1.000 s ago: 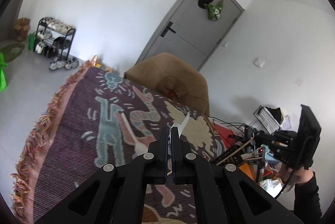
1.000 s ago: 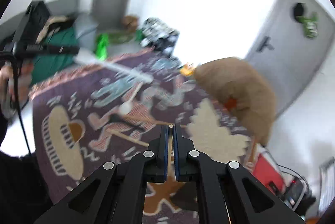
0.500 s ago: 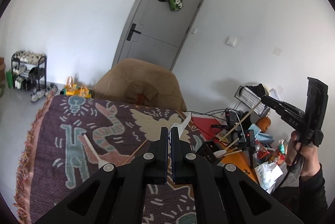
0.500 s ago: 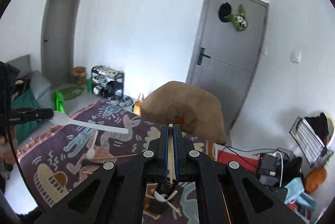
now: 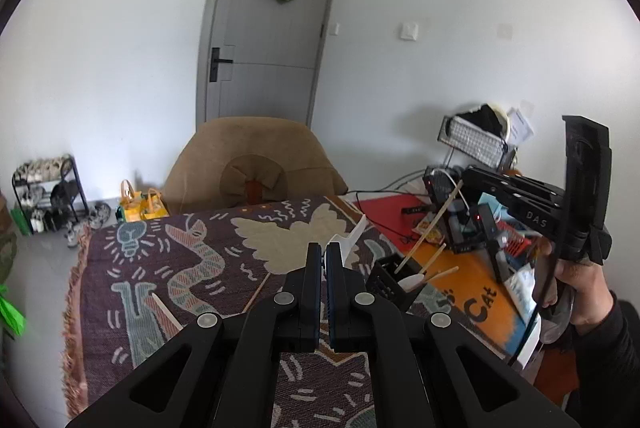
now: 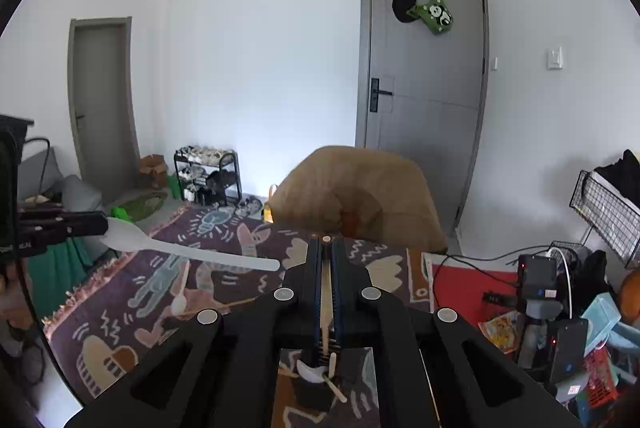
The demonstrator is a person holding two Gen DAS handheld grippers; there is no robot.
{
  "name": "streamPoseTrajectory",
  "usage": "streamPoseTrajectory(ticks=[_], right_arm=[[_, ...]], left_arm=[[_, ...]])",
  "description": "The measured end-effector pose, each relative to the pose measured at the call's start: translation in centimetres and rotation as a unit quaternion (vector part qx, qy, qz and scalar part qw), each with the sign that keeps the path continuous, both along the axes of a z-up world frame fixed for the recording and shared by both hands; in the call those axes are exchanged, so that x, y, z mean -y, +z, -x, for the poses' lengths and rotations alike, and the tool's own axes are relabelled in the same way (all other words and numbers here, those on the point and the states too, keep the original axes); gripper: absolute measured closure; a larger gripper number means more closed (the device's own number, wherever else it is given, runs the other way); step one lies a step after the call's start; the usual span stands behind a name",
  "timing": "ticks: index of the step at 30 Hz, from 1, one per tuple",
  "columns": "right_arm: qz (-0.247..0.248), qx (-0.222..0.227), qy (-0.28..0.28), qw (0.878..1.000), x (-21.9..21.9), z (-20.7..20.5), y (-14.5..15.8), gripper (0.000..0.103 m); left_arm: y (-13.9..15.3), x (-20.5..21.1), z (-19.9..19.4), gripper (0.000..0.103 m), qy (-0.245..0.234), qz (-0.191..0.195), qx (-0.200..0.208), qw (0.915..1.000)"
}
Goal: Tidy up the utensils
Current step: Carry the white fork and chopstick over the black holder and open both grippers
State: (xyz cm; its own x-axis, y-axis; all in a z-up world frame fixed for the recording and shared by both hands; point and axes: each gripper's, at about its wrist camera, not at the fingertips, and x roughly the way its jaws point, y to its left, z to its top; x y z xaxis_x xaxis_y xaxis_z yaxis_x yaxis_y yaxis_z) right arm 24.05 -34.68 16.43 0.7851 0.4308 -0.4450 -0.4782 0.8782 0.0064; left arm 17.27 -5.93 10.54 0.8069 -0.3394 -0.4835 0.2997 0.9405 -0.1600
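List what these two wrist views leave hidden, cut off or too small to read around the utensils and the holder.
- Black utensil holder, right wrist view: base and front hidden by the right claw.
- White plastic utensil, left wrist view: mostly hidden behind the left claw, so fork or spoon is unclear.
- Chopstick, right wrist view: lower end lost among the holder's contents.
- Loose utensils on the patterned blanket: too small to count.

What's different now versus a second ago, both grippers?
Both rolled level and swung toward the black utensil holder. The right gripper, shut on a wooden chopstick, now hangs over the holder. The left gripper stays shut on the white plastic utensil. Nothing was released.
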Motion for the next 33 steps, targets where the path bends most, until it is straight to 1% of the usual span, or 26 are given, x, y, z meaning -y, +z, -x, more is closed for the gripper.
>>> streamPoseTrajectory(ticks=[1,2,4,5,6,8,10,11,12,13,15,18,22,26,27,29,32,33], right_arm=[[0.004,-0.010,0.001,1.000,0.0,-0.2,-0.4,0.096],[0.005,-0.016,-0.002,1.000,0.0,-0.3,-0.7,0.090],[0.000,-0.019,-0.002,1.000,0.6,-0.1,-1.0,0.041],[-0.003,-0.013,-0.005,1.000,0.8,0.2,-1.0,0.034],[-0.008,-0.004,-0.009,1.000,1.3,0.6,-1.0,0.030],[-0.020,-0.006,-0.013,1.000,2.4,1.3,-0.9,0.030],[-0.033,-0.005,-0.030,0.999,3.8,2.2,-0.9,0.030],[-0.035,-0.005,-0.036,0.999,4.3,2.5,-1.0,0.030],[-0.039,-0.006,-0.046,0.998,5.0,3.1,-1.2,0.029],[-0.043,-0.007,-0.054,0.998,5.7,3.5,-1.4,0.026],[-0.051,-0.012,-0.069,0.996,6.9,4.4,-2.0,0.022],[-0.070,-0.019,-0.088,0.993,8.8,5.6,-3.1,0.022],[-0.112,-0.036,-0.118,0.986,11.0,6.7,-5.4,0.020],[-0.167,-0.053,-0.131,0.976,12.0,7.8,-8.2,0.015],[-0.178,-0.055,-0.132,0.974,12.1,8.1,-9.1,0.015],[-0.190,-0.059,-0.132,0.971,11.8,8.7,-10.5,0.015],[-0.203,-0.071,-0.132,0.968,11.4,9.0,-12.1,0.015],[-0.208,-0.076,-0.129,0.967,11.3,9.0,-12.5,0.015]], left_arm=[[0.2,0.4,-0.3,0.102,-0.008,-0.008,-0.003,0.9999],[0.3,0.7,-0.5,0.102,-0.013,-0.013,-0.005,0.9998],[0.6,1.7,-1.0,0.102,-0.026,-0.037,-0.009,0.9989],[0.7,2.2,-1.3,0.102,-0.034,-0.049,-0.012,0.9982],[0.8,2.9,-1.7,0.102,-0.044,-0.060,-0.018,0.9971],[0.8,3.9,-2.2,0.102,-0.058,-0.083,-0.026,0.9946],[0.8,5.3,-2.6,0.102,-0.071,-0.114,-0.033,0.9904],[0.7,5.7,-2.8,0.102,-0.074,-0.124,-0.035,0.9889],[0.7,6.3,-3.0,0.102,-0.079,-0.138,-0.039,0.9864],[0.7,7.0,-3.2,0.102,-0.084,-0.153,-0.042,0.9837],[0.7,8.0,-3.4,0.101,-0.094,-0.174,-0.047,0.9792],[0.9,9.3,-3.6,0.102,-0.099,-0.200,-0.054,0.9733],[0.7,11.2,-4.0,0.101,-0.112,-0.246,-0.070,0.9601],[0.5,12.8,-5.0,0.101,-0.119,-0.274,-0.089,0.9502],[0.4,13.5,-5.3,0.101,-0.121,-0.285,-0.096,0.9461],[0.2,14.4,-5.7,0.101,-0.129,-0.296,-0.106,0.9404],[-0.2,16.3,-6.7,0.101,-0.135,-0.323,-0.120,0.9288],[-0.4,16.8,-6.9,0.101,-0.135,-0.328,-0.119,0.9275]])
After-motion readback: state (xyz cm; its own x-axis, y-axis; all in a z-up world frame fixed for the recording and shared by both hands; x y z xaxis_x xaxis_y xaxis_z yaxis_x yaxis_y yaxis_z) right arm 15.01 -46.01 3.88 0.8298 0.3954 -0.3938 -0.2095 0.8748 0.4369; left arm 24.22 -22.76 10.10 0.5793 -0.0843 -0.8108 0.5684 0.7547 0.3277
